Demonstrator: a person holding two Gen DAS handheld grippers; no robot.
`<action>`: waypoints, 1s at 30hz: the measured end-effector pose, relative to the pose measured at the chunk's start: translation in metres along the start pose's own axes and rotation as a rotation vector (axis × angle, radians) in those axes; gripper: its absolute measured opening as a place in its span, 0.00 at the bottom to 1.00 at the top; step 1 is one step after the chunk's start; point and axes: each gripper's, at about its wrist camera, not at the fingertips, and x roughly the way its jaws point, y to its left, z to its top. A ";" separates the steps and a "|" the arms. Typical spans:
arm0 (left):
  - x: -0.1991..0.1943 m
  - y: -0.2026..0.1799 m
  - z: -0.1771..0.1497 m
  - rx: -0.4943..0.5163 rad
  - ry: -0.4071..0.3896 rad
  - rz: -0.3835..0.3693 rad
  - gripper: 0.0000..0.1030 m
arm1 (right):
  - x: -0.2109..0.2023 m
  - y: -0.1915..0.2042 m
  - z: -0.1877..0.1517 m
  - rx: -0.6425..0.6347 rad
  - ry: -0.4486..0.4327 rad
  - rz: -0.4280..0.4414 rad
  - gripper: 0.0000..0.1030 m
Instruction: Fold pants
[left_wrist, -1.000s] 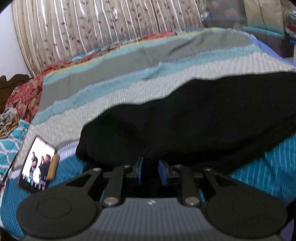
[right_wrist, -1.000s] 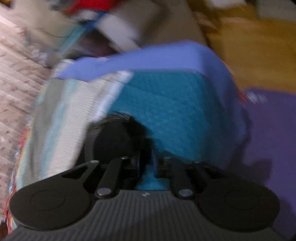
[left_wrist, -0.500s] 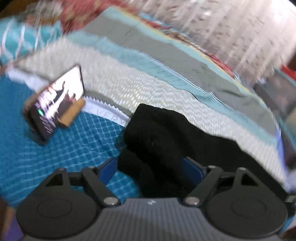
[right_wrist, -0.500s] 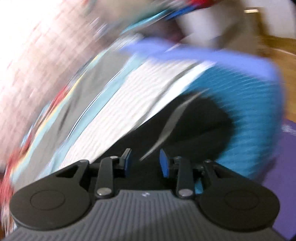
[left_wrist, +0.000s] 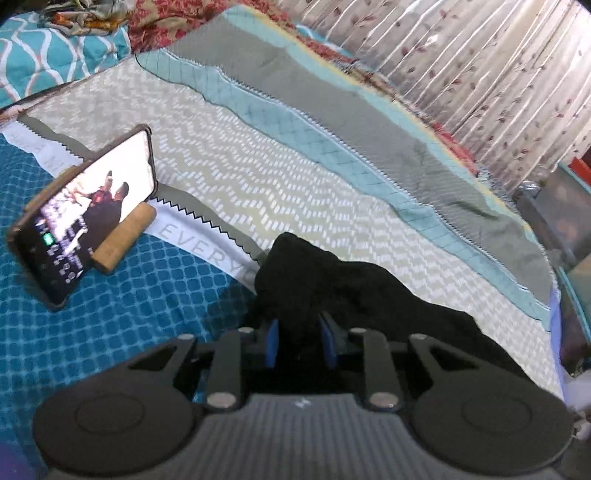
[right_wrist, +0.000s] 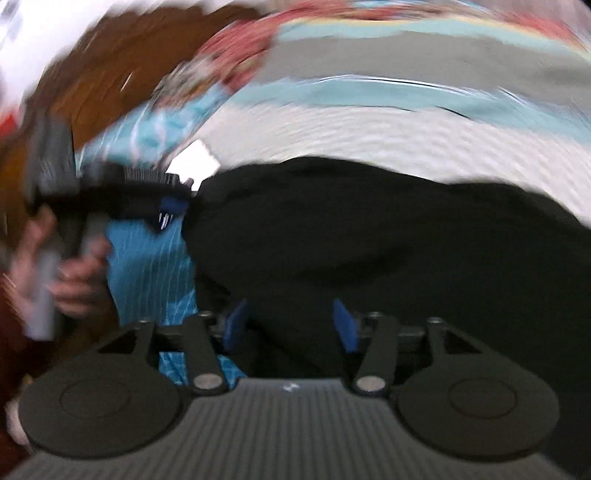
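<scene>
The black pants (left_wrist: 354, 295) lie bunched on the bed, across the quilt's (left_wrist: 229, 177) white zigzag band near the teal edge. The left gripper (left_wrist: 298, 343) has just closed its fingers and pinches a fold of cloth; it should keep that corner low and taut. The right gripper (right_wrist: 290, 325), tilted down over the pants in blur, has been opening and grips nothing.
</scene>
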 end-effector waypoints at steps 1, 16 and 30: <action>-0.007 0.000 -0.001 0.002 -0.003 -0.002 0.21 | 0.015 0.006 0.003 -0.044 0.033 -0.027 0.42; 0.019 0.009 -0.032 0.102 0.046 0.209 0.28 | 0.023 0.014 -0.037 0.121 0.187 0.163 0.08; -0.022 -0.072 -0.042 0.290 -0.036 0.031 0.30 | -0.041 -0.019 -0.061 -0.124 -0.067 -0.122 0.47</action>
